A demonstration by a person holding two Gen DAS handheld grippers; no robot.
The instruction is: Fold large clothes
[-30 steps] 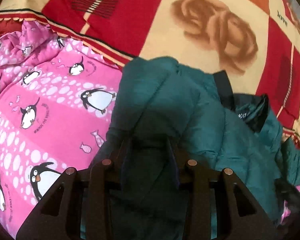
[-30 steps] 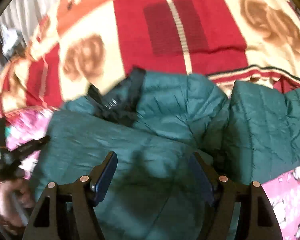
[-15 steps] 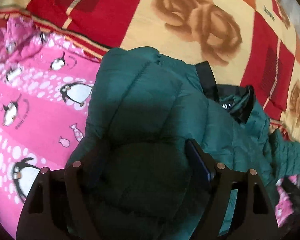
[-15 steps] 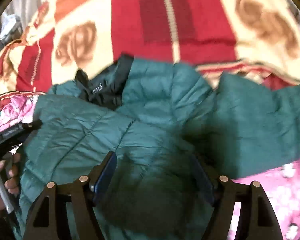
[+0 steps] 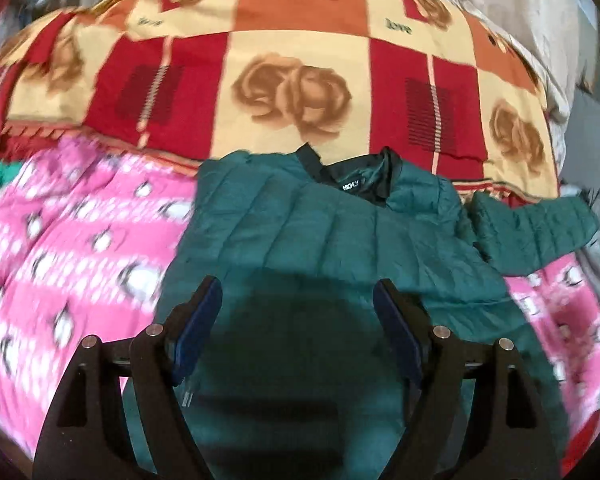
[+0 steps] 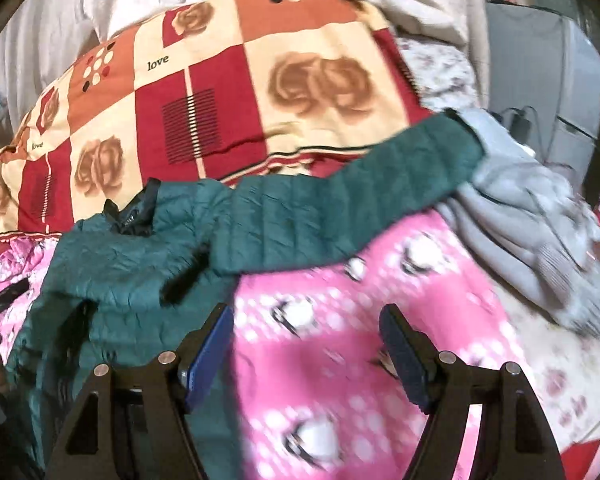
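Here both claws stand wide open and hold nothing. The left claw [image 5: 296, 304] hangs over the green jacket [image 5: 332, 236], which spreads ahead of it. The right claw [image 6: 306, 336] hangs over the pink penguin blanket [image 6: 340, 320], the jacket's sleeve [image 6: 340, 208] lying beyond it.

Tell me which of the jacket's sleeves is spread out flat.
The sleeve reaching toward the grey garment lies stretched out across the pink penguin blanket; no other sleeve shows, apparently folded in.

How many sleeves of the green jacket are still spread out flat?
1: the sleeve stretches toward the grey garment. The green jacket shows no second spread sleeve on its other side; it may be tucked away.
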